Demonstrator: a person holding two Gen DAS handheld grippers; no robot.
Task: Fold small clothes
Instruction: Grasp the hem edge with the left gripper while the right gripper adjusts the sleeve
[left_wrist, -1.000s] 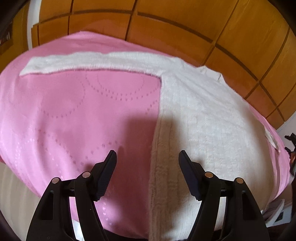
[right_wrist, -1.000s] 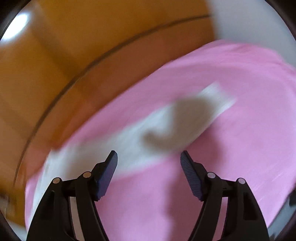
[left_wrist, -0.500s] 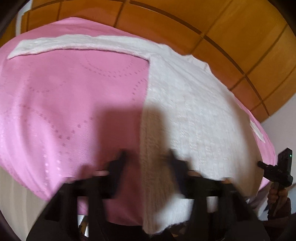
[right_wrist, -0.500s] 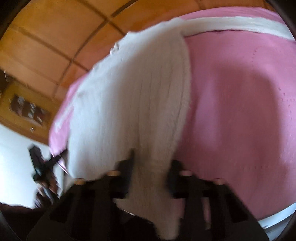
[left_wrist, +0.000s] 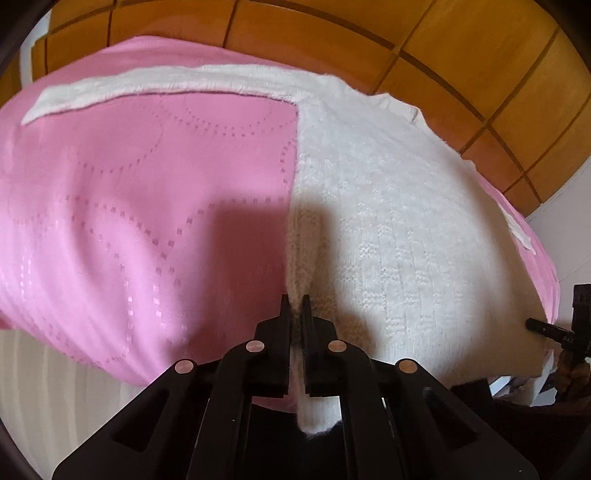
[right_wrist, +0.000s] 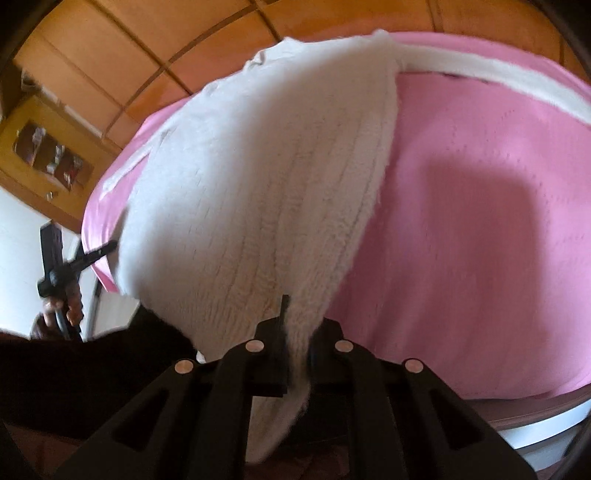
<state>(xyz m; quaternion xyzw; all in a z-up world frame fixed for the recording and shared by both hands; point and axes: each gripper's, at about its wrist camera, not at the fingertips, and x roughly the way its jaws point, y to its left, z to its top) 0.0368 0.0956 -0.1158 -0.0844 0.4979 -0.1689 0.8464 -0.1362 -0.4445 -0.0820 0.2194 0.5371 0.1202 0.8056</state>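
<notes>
We pinch the near hem of the white knit sweater (left_wrist: 399, 206) with both tools, the left gripper (left_wrist: 295, 314) at lower centre of its frame and the right gripper (right_wrist: 295, 332) likewise, a corner each so the hem can lift evenly. The sweater lies flat on the pink bedspread (left_wrist: 129, 206), one sleeve (left_wrist: 155, 86) stretched toward upper left, ready for folding.

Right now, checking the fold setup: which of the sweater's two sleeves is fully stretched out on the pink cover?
The long sleeve beyond the left gripper on the white sweater; the other shows only its tip.
</notes>
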